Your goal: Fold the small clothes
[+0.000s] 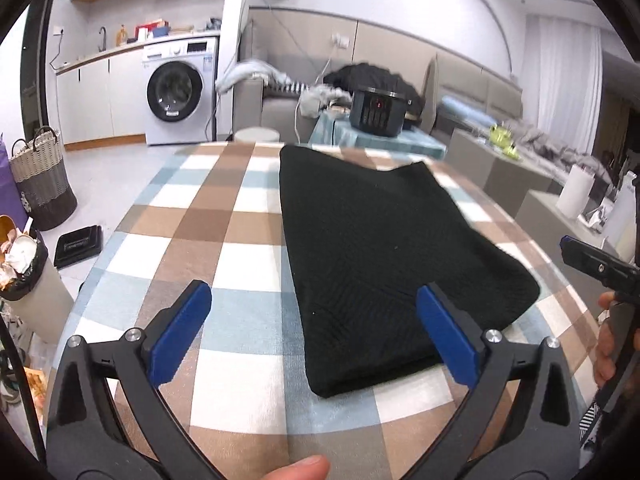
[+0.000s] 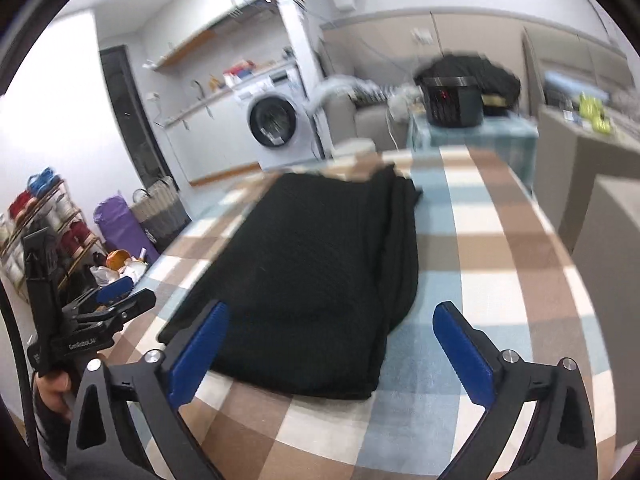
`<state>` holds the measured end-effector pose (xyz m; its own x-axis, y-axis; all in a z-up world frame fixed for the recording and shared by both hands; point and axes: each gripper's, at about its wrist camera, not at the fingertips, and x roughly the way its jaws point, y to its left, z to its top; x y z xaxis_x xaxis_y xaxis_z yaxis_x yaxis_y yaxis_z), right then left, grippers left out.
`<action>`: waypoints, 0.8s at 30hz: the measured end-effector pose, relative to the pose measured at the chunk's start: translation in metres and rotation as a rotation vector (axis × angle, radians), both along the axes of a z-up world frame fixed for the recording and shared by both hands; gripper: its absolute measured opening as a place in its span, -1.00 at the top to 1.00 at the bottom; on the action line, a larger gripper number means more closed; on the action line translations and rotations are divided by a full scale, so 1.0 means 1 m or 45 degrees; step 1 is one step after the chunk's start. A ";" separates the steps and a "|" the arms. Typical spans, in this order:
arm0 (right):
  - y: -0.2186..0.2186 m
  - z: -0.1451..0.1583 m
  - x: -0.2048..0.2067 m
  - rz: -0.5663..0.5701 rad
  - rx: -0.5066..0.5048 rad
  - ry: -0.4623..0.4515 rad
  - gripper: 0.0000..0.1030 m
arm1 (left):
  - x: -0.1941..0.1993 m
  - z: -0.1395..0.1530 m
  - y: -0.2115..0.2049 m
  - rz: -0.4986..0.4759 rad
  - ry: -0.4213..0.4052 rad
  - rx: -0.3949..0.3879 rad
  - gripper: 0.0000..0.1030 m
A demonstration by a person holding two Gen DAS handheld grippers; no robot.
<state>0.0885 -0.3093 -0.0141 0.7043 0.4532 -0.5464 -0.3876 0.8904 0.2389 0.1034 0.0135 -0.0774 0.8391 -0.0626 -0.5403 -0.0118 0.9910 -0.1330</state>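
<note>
Black knit garment (image 1: pixel 384 248) folded rectangular, checked tablecloth (image 1: pixel 224 240); both hand-held grippers released, empty

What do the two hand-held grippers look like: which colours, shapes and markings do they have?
Each hand-held gripper, left and right, has a black frame of two angled arms with triangular cut-outs and silver round bolts. The fingers carry flat blue pads with ribbed inner faces. Seen from the right wrist, the left one shows small white lettering on its black body, too blurred to read.

One folded black garment (image 1: pixel 384 248) is lying on one checked table (image 1: pixel 224 256) (two grippers (image 1: pixel 316 336) (image 2: pixel 332 344) are hovering); one washer (image 1: pixel 180 92) and one heater (image 1: pixel 378 110) are standing behind.
</note>
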 end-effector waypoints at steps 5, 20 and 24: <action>0.008 -0.002 -0.018 0.039 -0.027 -0.108 -1.00 | -0.023 0.003 0.000 0.019 -0.084 0.010 -0.98; 0.010 -0.016 -0.025 0.057 0.002 -0.222 -1.00 | -0.038 0.001 0.004 0.015 -0.181 -0.024 -0.98; 0.007 -0.015 -0.027 0.056 0.024 -0.235 -1.00 | -0.038 0.001 0.005 0.009 -0.176 -0.032 -0.98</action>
